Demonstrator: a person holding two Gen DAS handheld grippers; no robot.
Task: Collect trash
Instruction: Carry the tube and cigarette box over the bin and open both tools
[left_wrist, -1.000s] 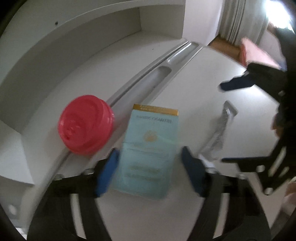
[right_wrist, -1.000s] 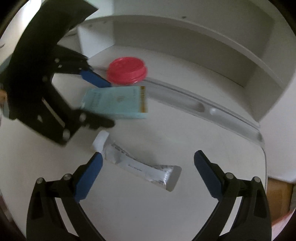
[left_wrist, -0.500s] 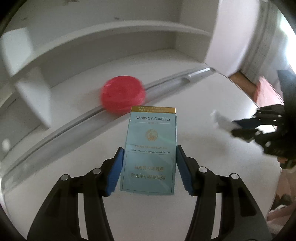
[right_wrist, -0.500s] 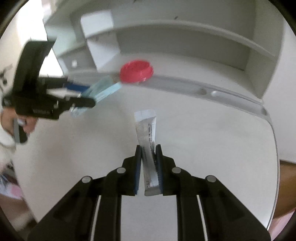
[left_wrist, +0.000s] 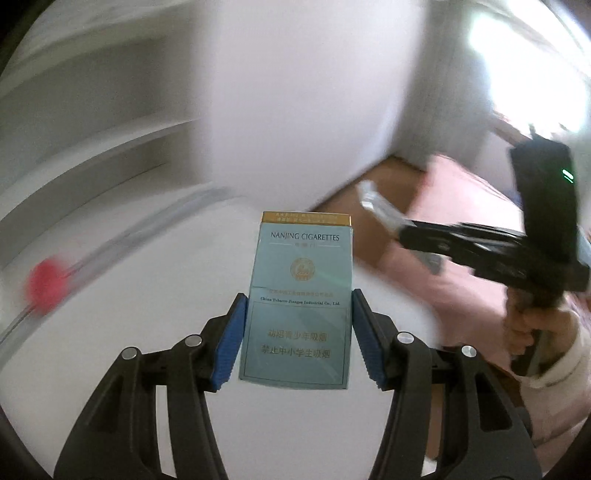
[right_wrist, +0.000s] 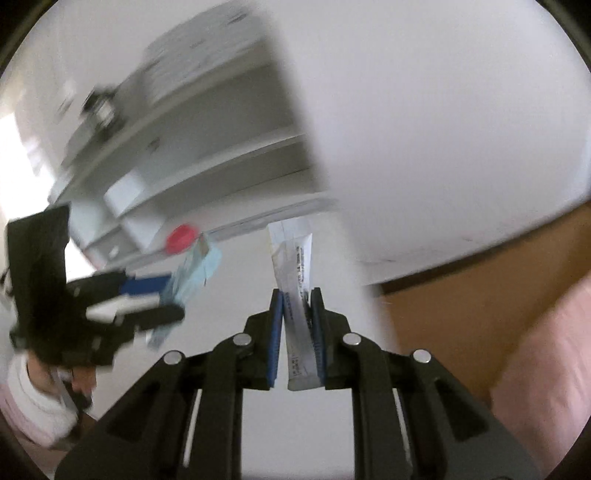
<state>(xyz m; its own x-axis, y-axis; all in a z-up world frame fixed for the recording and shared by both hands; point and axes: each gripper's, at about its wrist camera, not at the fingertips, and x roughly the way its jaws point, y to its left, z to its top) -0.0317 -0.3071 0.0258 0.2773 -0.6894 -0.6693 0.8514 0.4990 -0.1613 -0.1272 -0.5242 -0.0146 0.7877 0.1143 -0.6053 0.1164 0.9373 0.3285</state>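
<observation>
A pale blue cigarette pack (left_wrist: 301, 295) with a gold top stands upright between the blue pads of my left gripper (left_wrist: 298, 314), which is shut on it above the white desk. My right gripper (right_wrist: 296, 306) is shut on a flattened silver and white tube (right_wrist: 293, 266) that sticks out past its fingertips. In the left wrist view the right gripper (left_wrist: 400, 227) shows at the right with the tube (left_wrist: 376, 201) in it, held by a hand. In the right wrist view the left gripper (right_wrist: 162, 295) carries the pack (right_wrist: 190, 275) at the left.
A red lid (left_wrist: 46, 282) lies on the white desk (left_wrist: 147, 295) by a grooved rail; it shows again as a red lid (right_wrist: 181, 238) in the right wrist view. White shelves (right_wrist: 207, 122) stand behind. Beyond the desk's edge are a wooden floor (right_wrist: 480, 288) and pink fabric (left_wrist: 469, 221).
My left gripper closed on the cigarette pack and lifted it off the desk. My right gripper shut on the tube and raised it. Both have swung away from the shelves toward the desk's edge.
</observation>
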